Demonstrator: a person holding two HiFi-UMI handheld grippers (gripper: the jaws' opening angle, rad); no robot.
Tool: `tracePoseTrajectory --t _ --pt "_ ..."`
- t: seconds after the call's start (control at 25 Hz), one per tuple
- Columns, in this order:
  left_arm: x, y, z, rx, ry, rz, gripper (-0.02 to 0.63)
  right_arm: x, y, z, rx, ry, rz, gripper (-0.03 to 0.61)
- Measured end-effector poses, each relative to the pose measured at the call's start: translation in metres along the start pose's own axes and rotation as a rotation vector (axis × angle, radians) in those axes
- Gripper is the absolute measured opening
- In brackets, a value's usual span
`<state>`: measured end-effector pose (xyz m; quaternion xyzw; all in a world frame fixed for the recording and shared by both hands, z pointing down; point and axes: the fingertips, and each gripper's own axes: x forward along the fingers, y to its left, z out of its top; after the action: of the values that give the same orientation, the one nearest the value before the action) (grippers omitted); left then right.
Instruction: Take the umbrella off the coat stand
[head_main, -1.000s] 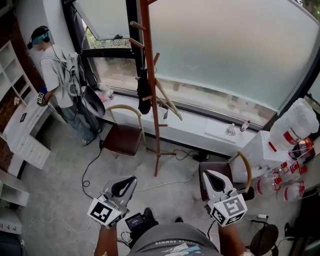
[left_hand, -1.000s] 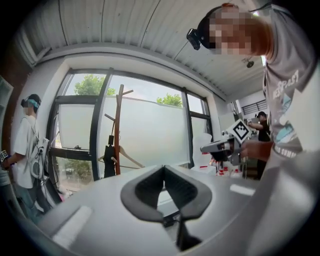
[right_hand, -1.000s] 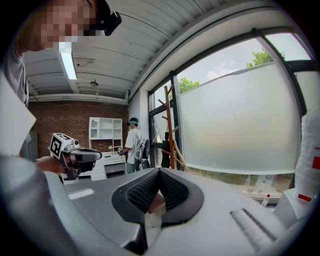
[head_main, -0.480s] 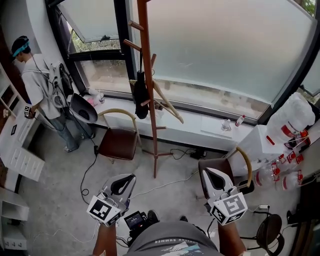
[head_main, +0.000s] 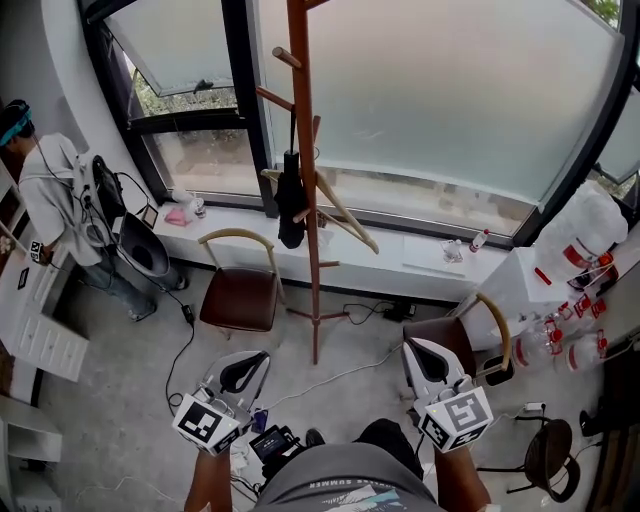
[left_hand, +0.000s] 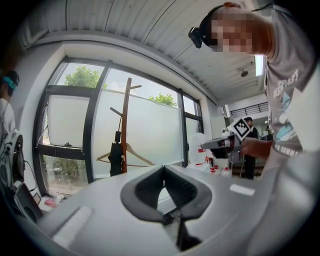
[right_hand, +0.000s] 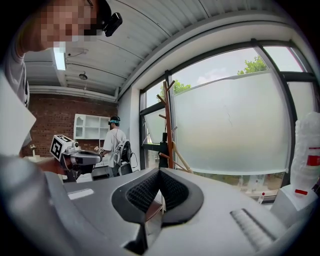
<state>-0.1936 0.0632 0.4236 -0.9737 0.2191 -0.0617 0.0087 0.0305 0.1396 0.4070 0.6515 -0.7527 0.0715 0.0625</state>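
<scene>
Umbrella (head_main: 291, 200) — black, folded slim, apparently strapped — hangs upright.

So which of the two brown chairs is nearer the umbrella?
The brown chair left of the coat stand, close under the hanging black umbrella. The other brown chair stands farther right, beside the clear bottles.

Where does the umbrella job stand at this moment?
Nothing is done yet: the black umbrella hangs folded on the coat stand by the window. In hand: the left gripper and right gripper are held low, well short of the stand, jaws together and empty. Left to do: close in, grip the umbrella and lift it off the stand.
</scene>
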Motion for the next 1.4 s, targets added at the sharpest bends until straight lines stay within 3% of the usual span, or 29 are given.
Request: tracePoseTrajectory --t 0.28,0.88,1.4 --pt "0.01 0.019 -0.013 -0.022 0.009 0.023 0.002 0.026 -0.008 -0.007 -0.006 0.026 0.016 0.002" --pt "0.071 0.06 -0.003 -0.073 -0.001 0.155 0.002 0.126 -0.053 0.019 -0.039 0.042 0.188 0.002" --pt "0.117 0.056 0.004 -0.073 -0.002 0.26 0.002 0.159 -0.104 0.02 -0.051 0.043 0.291 0.002"
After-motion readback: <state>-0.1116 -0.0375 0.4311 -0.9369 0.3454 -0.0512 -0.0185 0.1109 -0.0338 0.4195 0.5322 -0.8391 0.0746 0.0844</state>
